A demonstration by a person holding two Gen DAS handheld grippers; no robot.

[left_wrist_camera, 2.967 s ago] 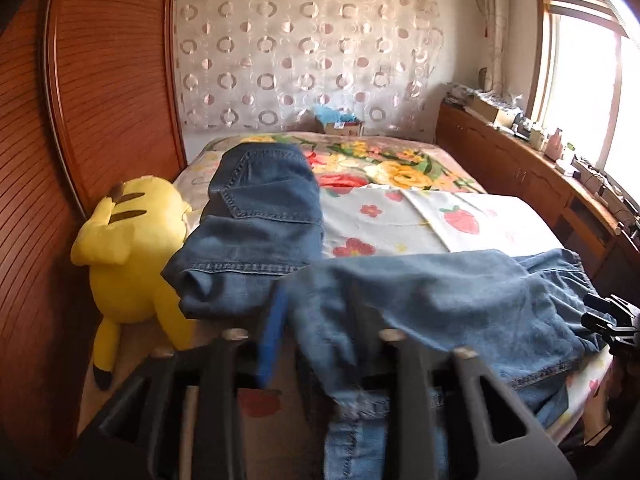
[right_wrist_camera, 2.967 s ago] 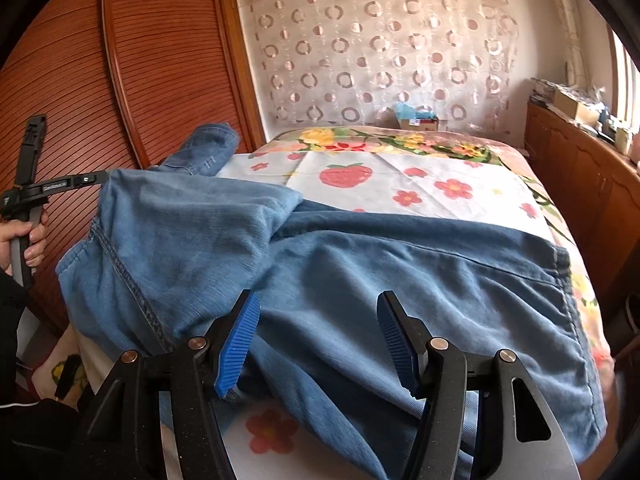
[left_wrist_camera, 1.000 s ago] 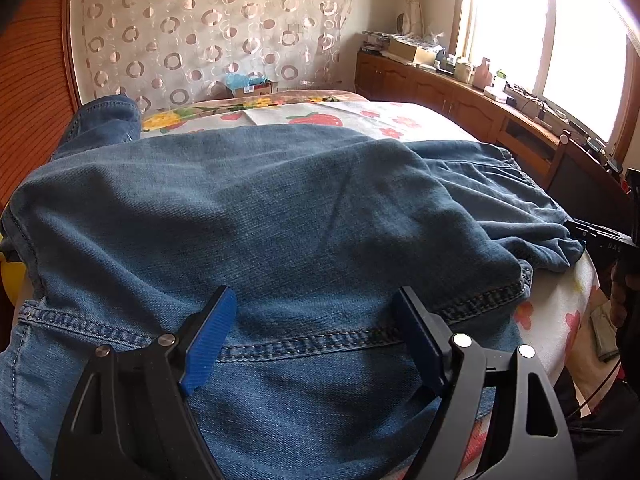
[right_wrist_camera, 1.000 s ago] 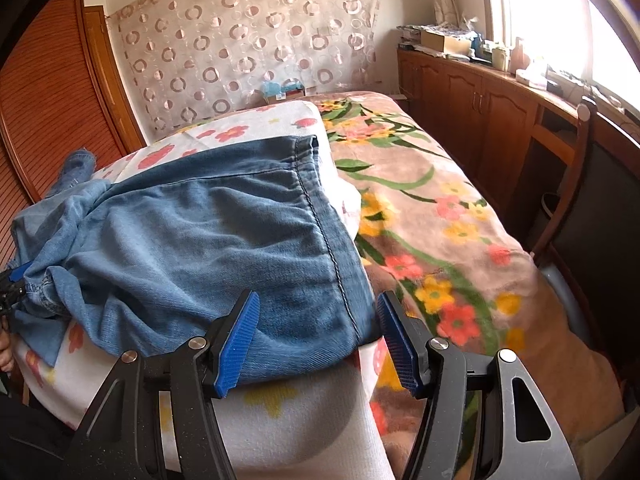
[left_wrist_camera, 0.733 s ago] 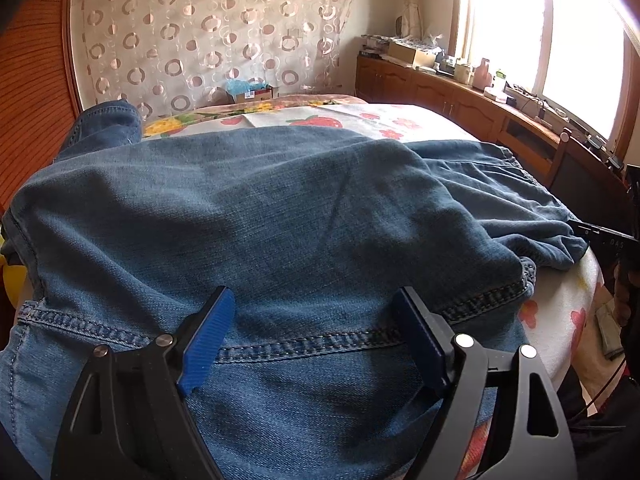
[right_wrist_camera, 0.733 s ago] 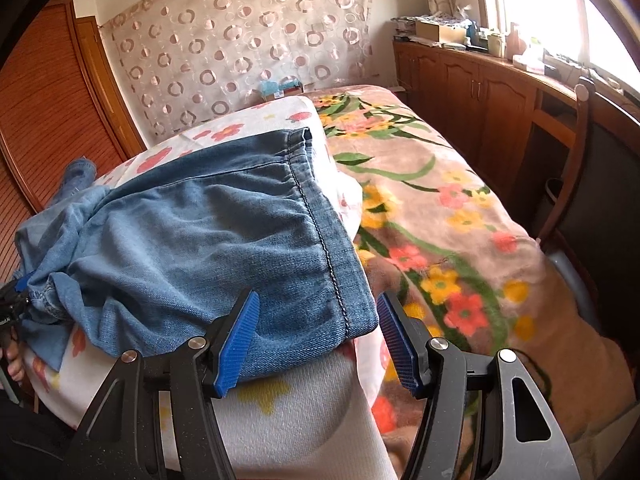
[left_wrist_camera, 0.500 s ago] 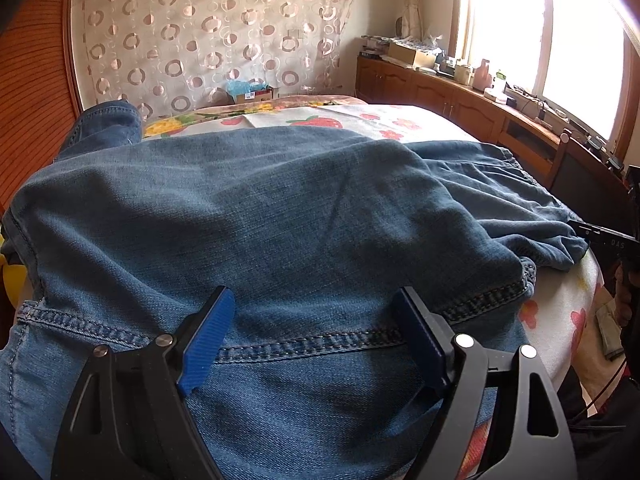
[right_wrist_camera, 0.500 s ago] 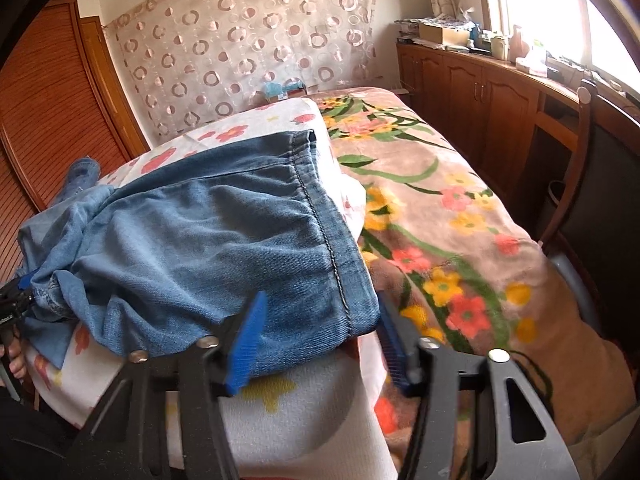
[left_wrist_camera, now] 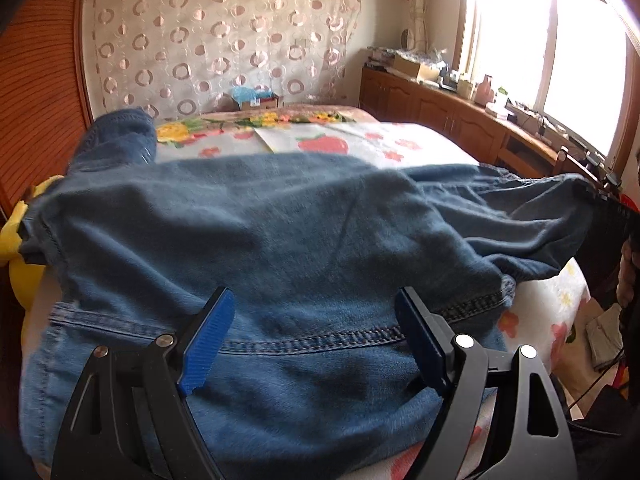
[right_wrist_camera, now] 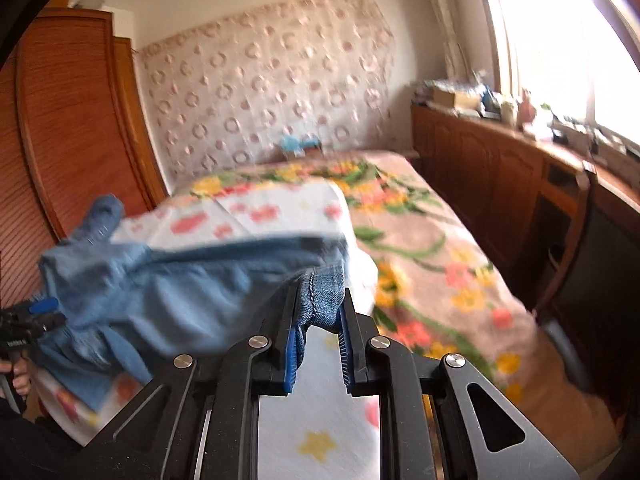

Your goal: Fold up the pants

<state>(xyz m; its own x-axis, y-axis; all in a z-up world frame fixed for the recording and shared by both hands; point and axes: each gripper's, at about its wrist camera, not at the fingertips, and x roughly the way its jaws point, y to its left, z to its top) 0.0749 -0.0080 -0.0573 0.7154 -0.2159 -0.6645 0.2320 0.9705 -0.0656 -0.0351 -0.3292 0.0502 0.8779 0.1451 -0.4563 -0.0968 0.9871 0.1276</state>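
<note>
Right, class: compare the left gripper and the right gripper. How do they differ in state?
1. The left gripper stands wide open; the right gripper is closing, nearly shut.
2. The left gripper holds nothing, the jeans merely lying between its fingers; the right gripper pinches the jeans' hem.
Shared: both have black frames and blue pads and are at the same jeans on the bed.

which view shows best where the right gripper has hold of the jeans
The right wrist view. There the right gripper is closing on the stitched hem corner of the jeans, right between its blue pads, though the picture is blurred. The left wrist view shows only the jeans' far corner drawn toward a dark gripper at the right edge.
</note>
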